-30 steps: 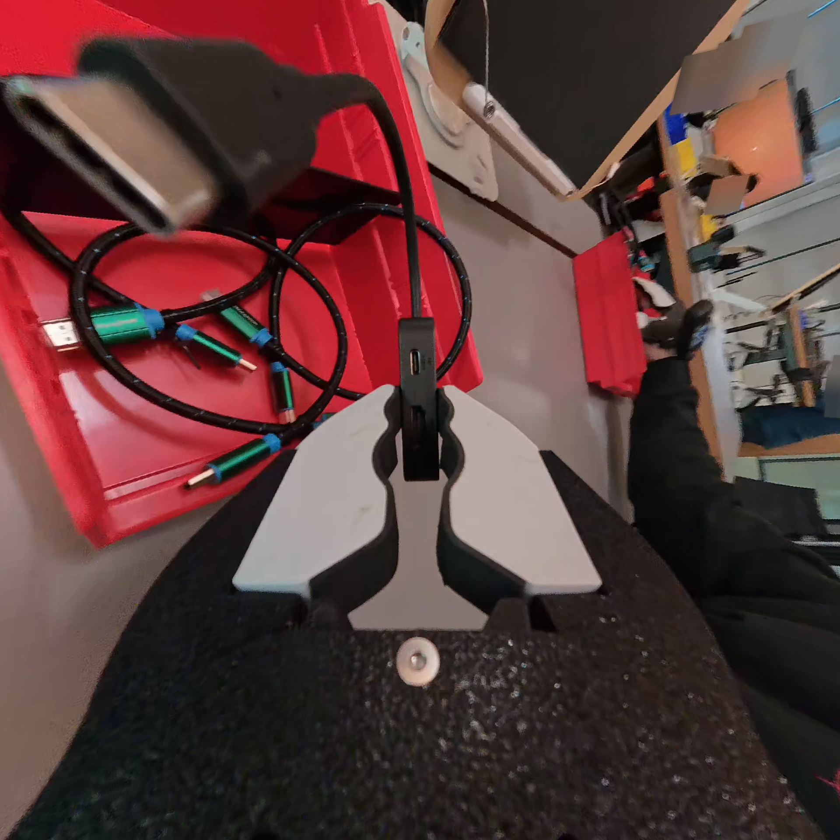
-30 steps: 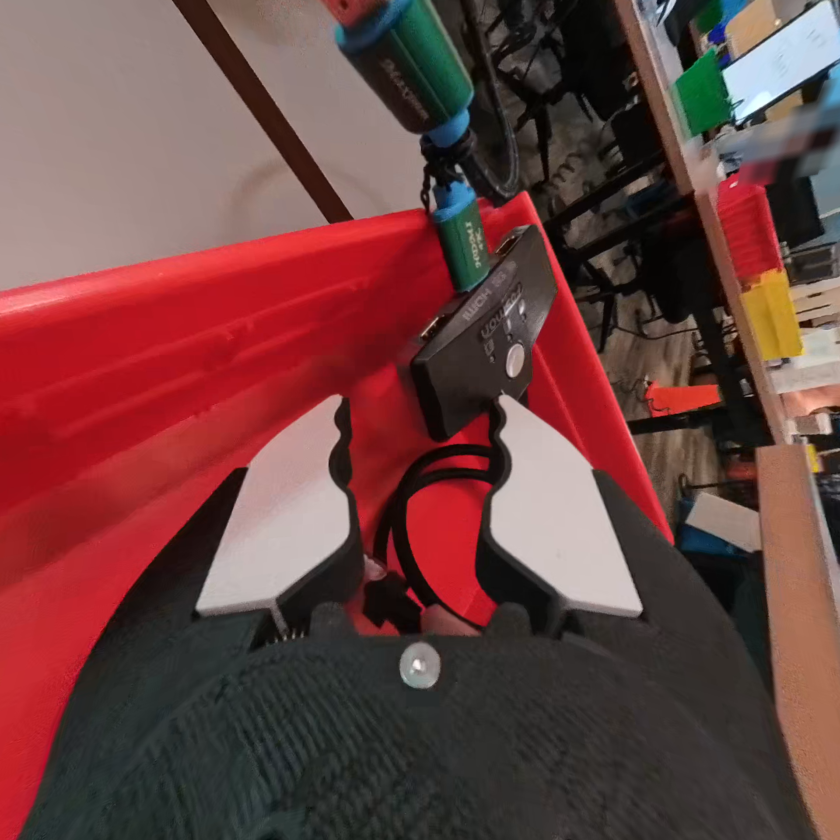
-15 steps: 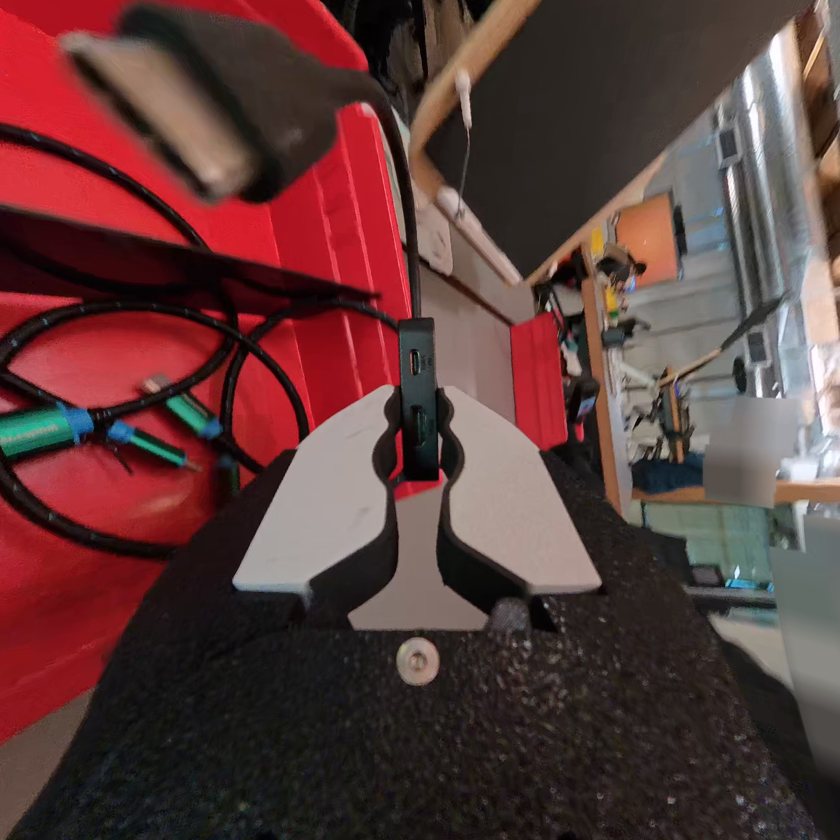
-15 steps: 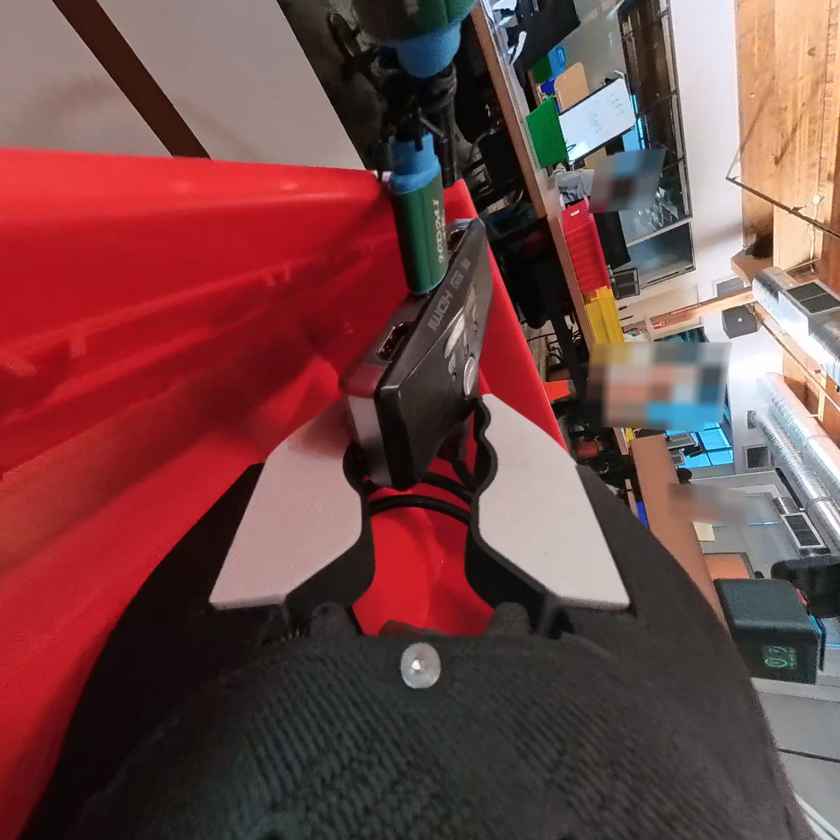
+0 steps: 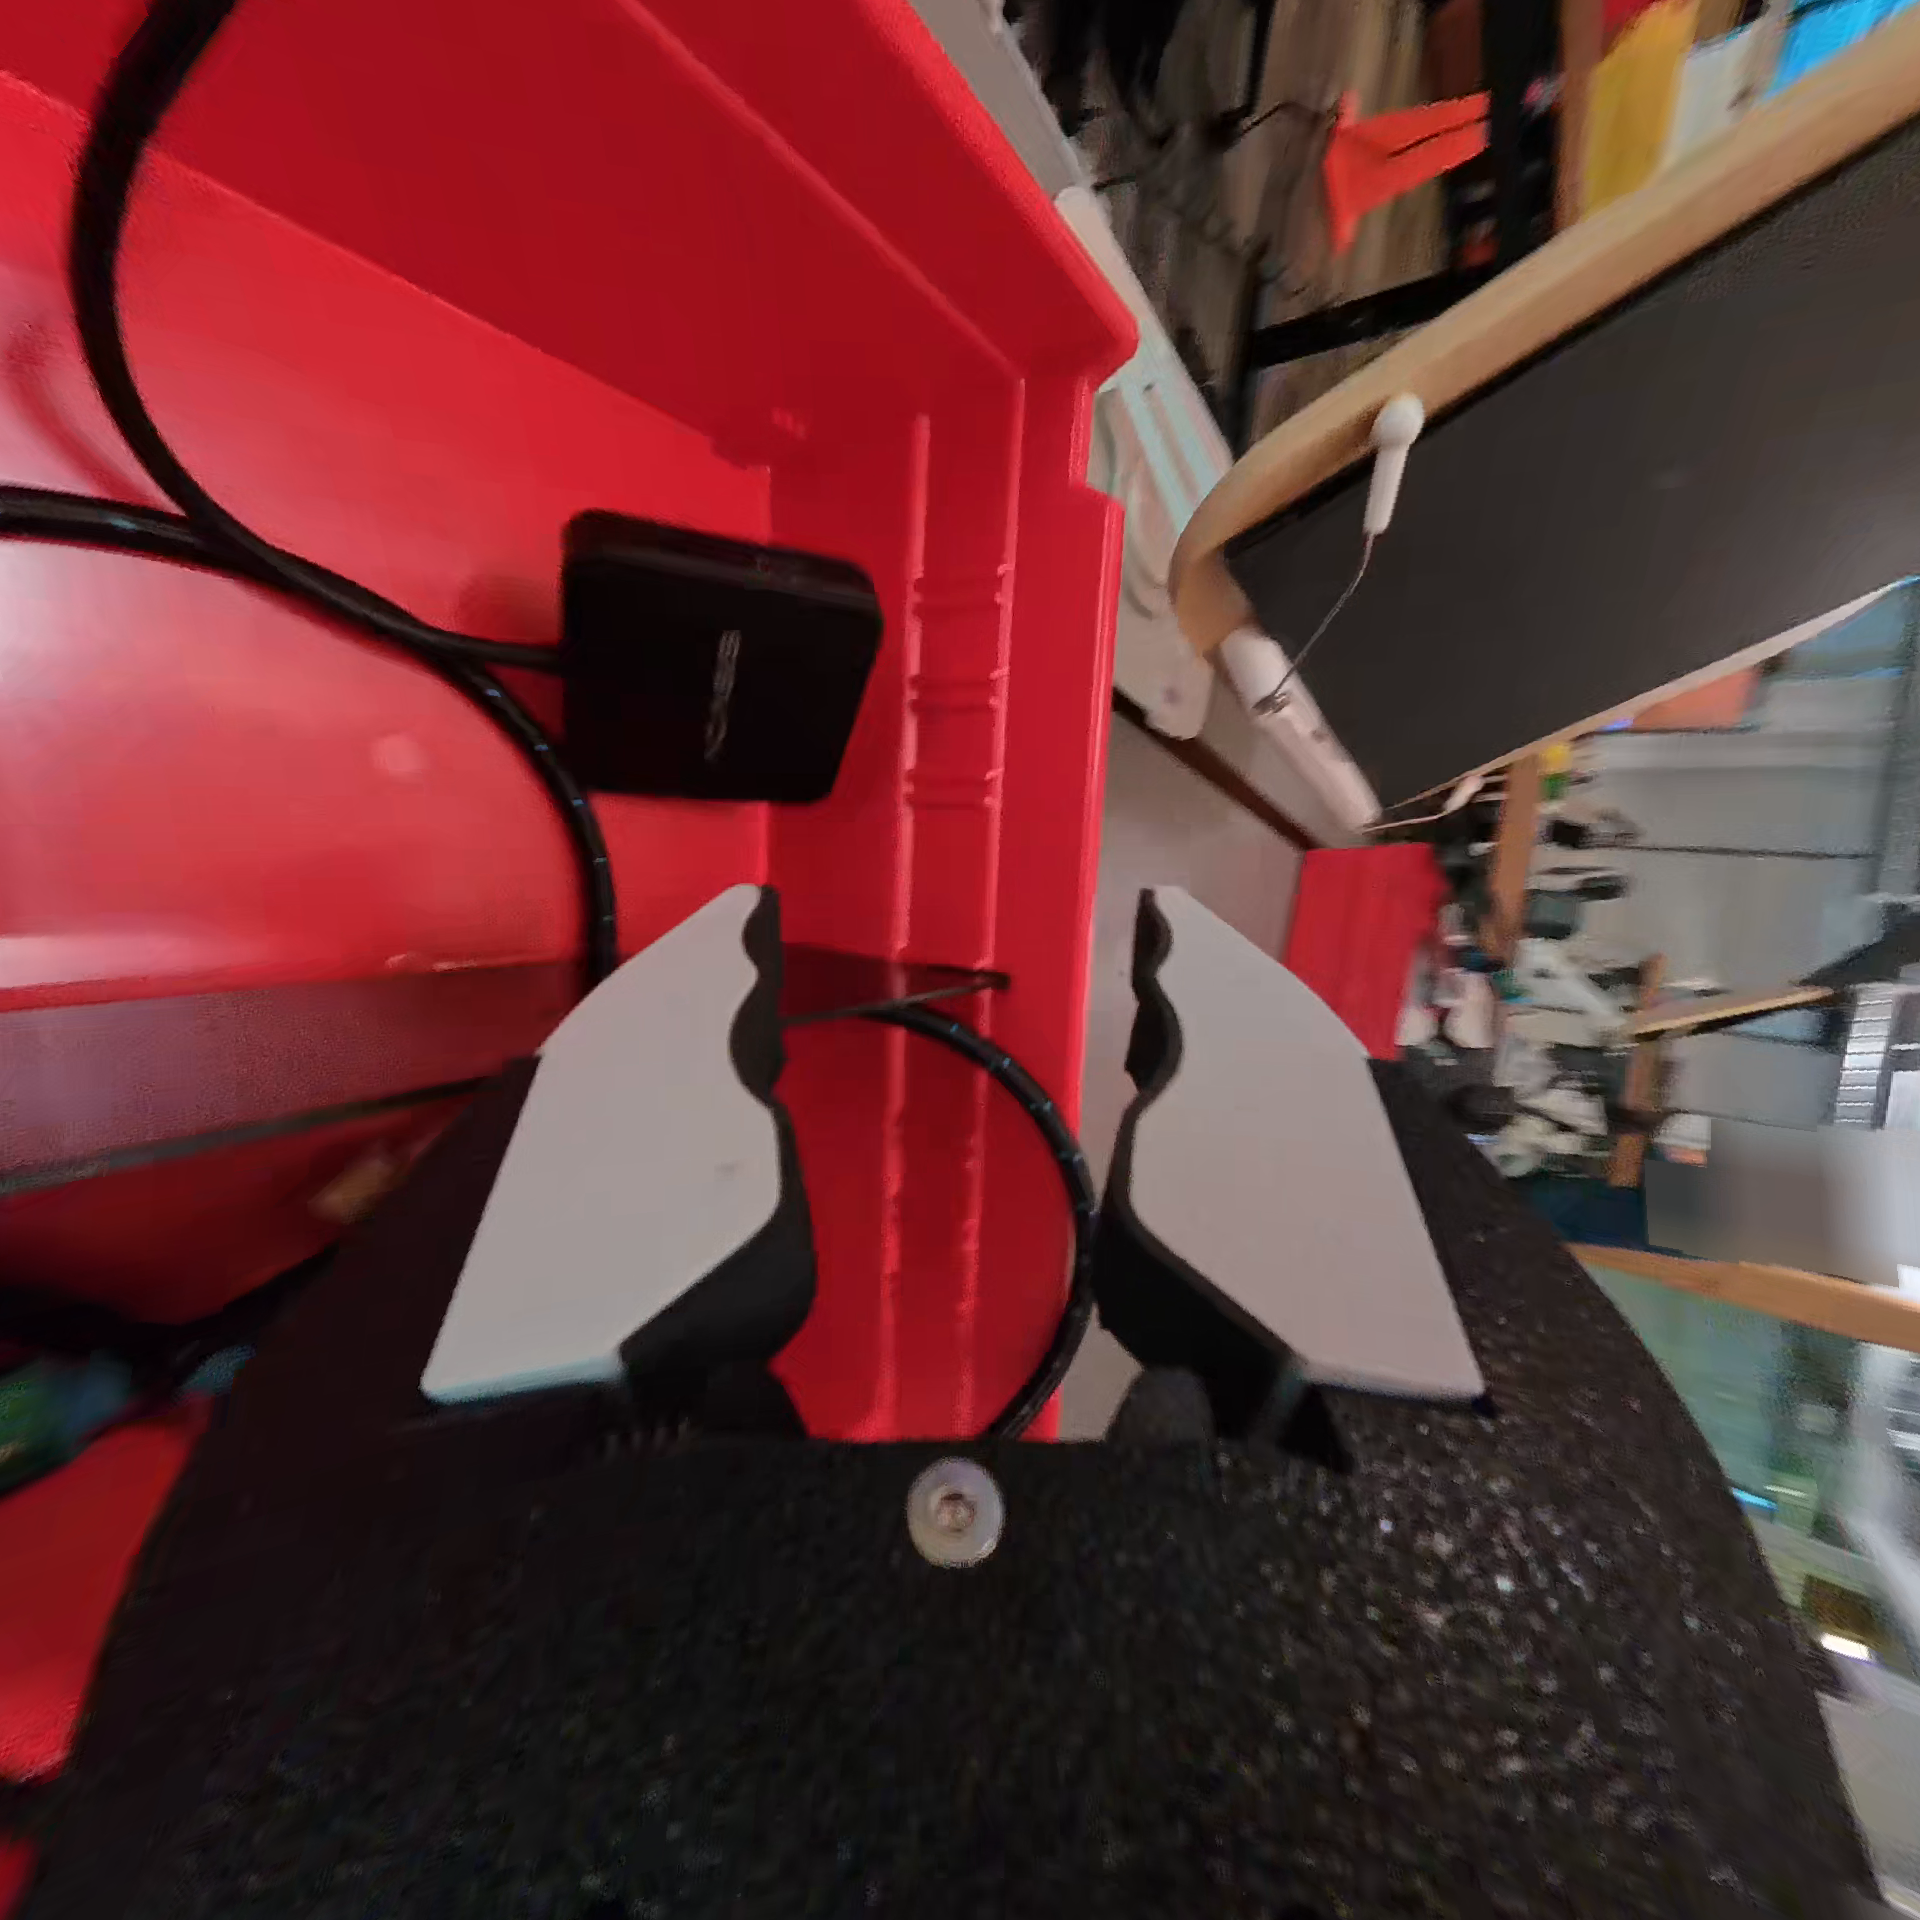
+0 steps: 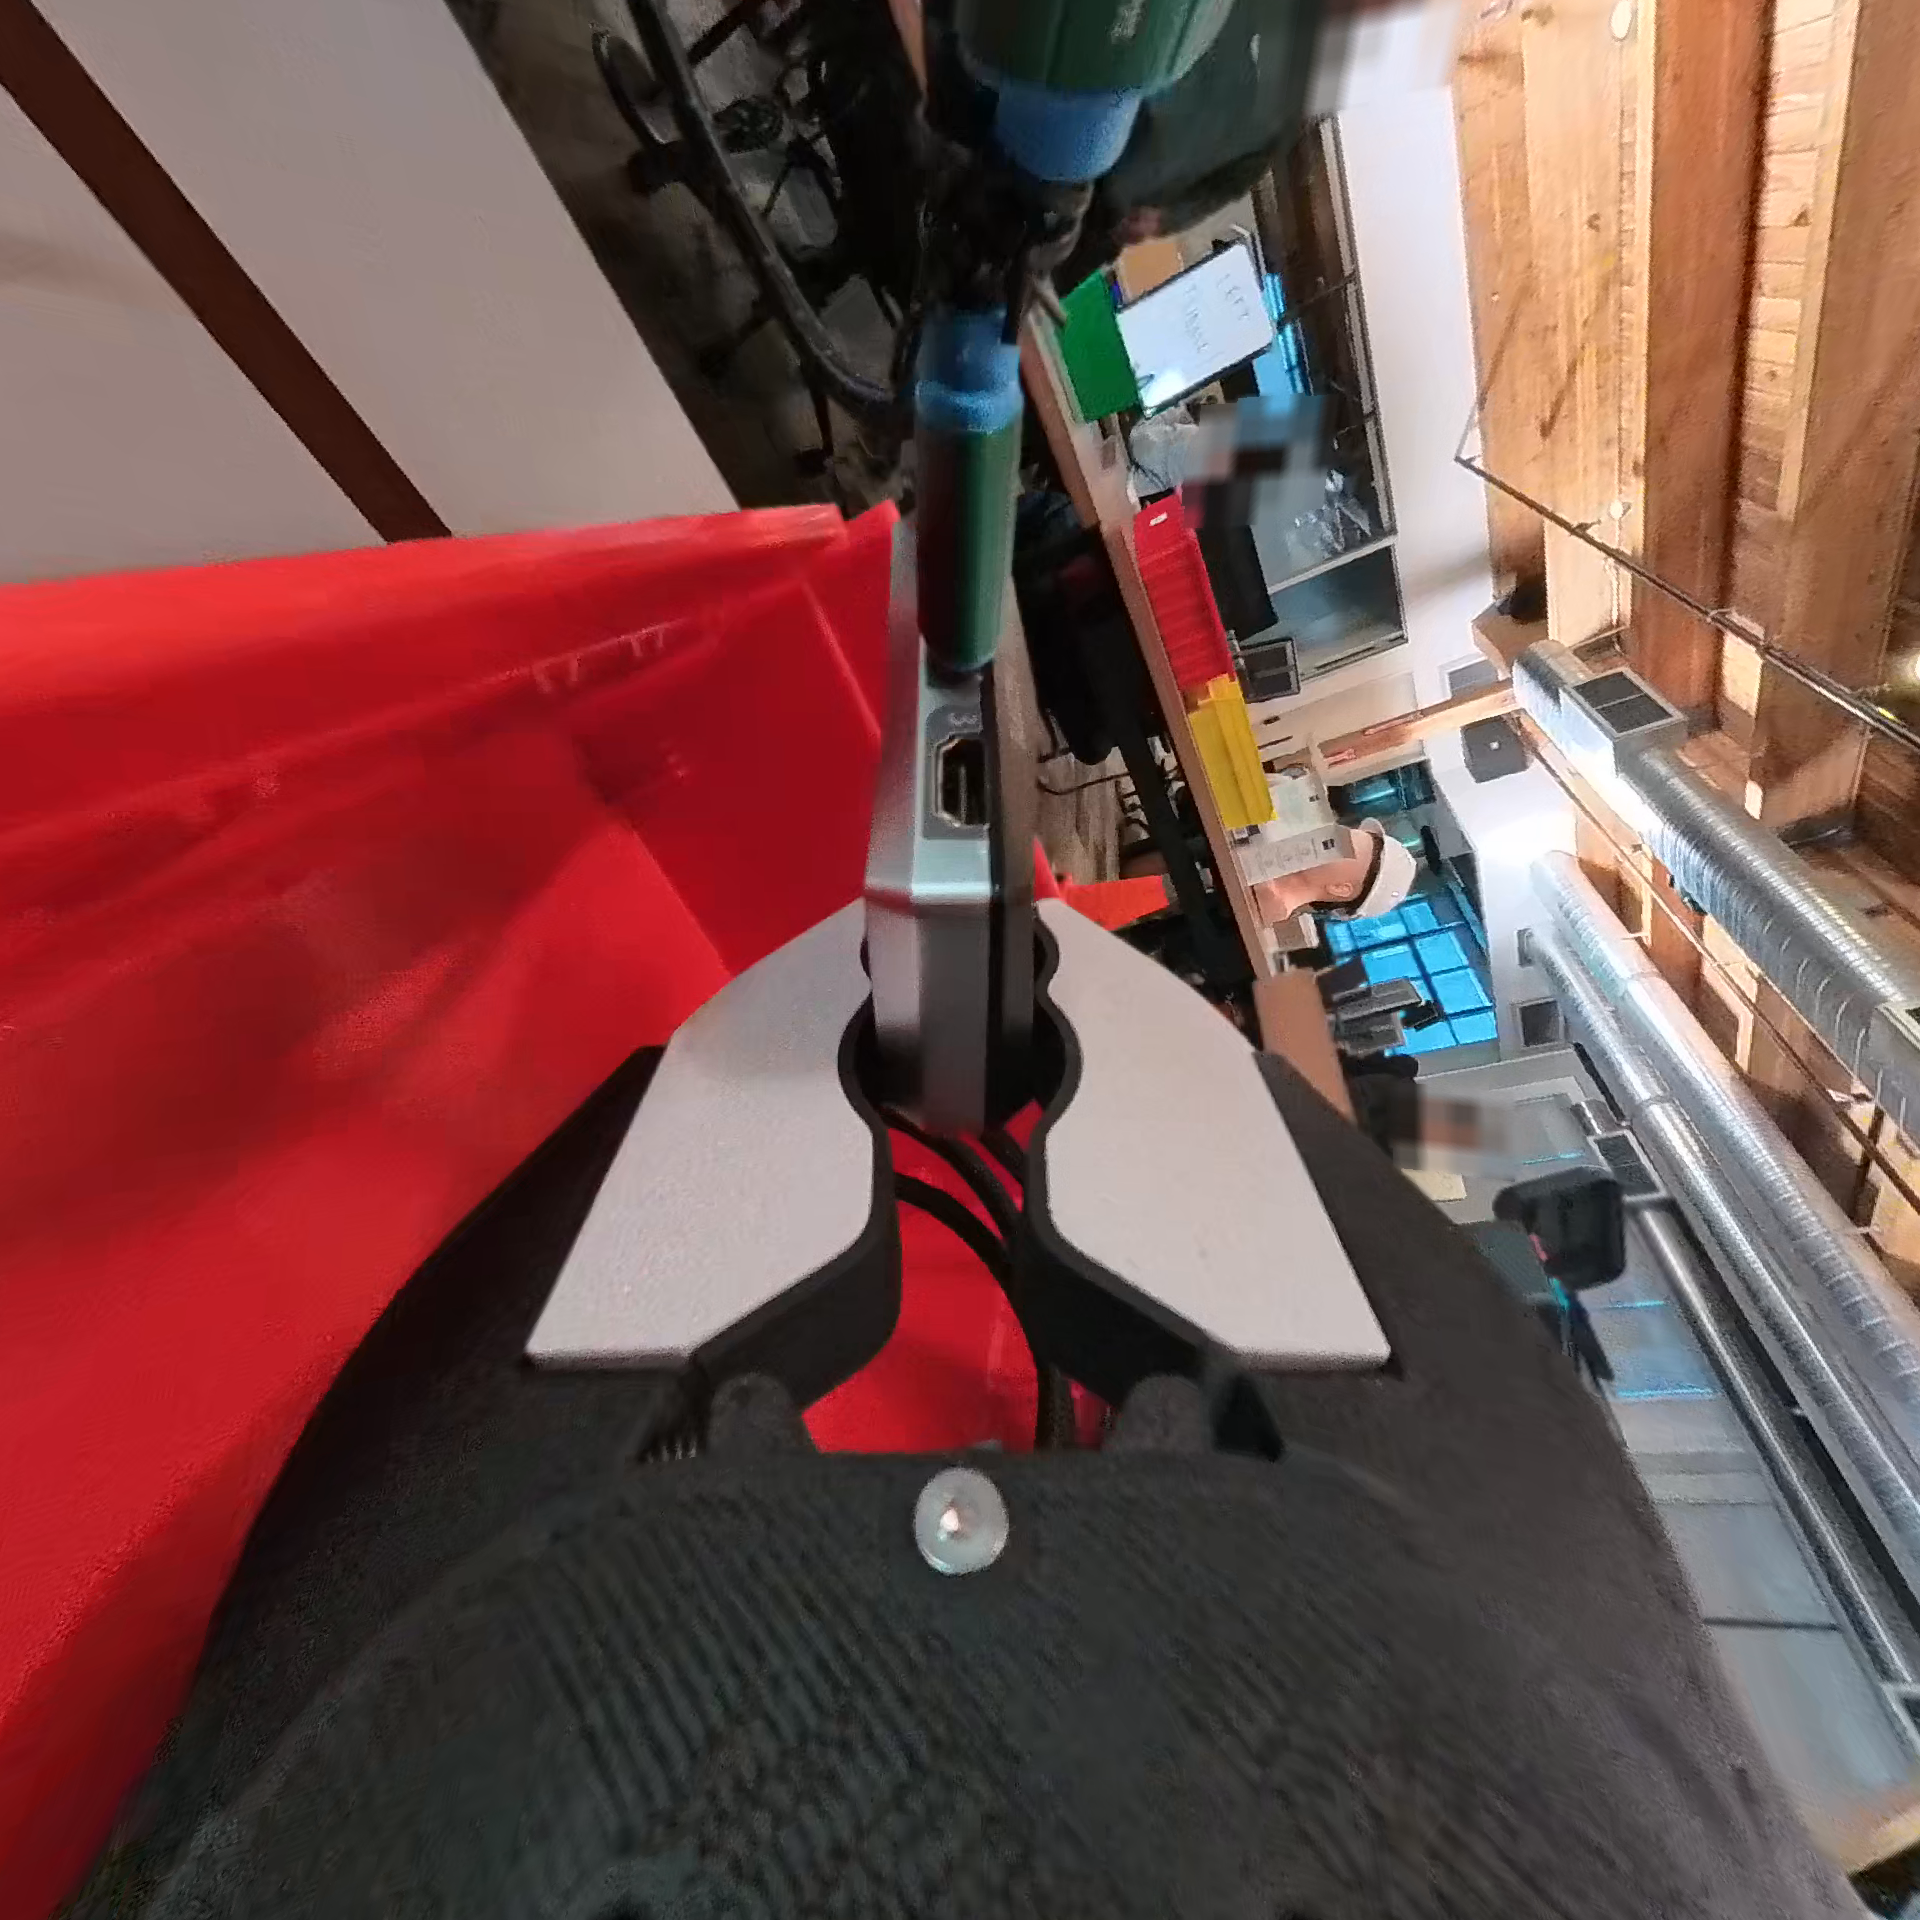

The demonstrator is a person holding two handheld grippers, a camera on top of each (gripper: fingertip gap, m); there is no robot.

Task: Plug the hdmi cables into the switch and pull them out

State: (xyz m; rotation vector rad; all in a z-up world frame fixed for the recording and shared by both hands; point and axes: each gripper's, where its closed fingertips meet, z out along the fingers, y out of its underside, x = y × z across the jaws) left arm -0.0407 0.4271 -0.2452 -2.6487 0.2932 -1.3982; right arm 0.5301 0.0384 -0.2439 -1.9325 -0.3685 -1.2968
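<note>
In the right wrist view my right gripper (image 6: 951, 935) is shut on the grey and black HDMI switch (image 6: 935, 935), held edge-on above the red bin (image 6: 312, 831). A green HDMI plug with a blue collar (image 6: 966, 561) sits in the switch's far end, and an empty port (image 6: 961, 784) faces me. In the left wrist view my left gripper (image 5: 951, 914) is open and empty. A small black adapter box (image 5: 717, 665) lies in the red bin (image 5: 416, 312) ahead and left of it, with its black cable (image 5: 582, 831) curving away.
A braided black cable loop (image 5: 1049, 1122) crosses between my left fingers. A black board with a wooden edge (image 5: 1558, 468) stands to the right, with a second red bin (image 5: 1361, 935) behind. The white table top (image 6: 260, 260) lies beyond the bin.
My left gripper has opened and let go of the black adapter, which now lies in the bin. My right gripper has shut on the switch and turned it edge-on.
</note>
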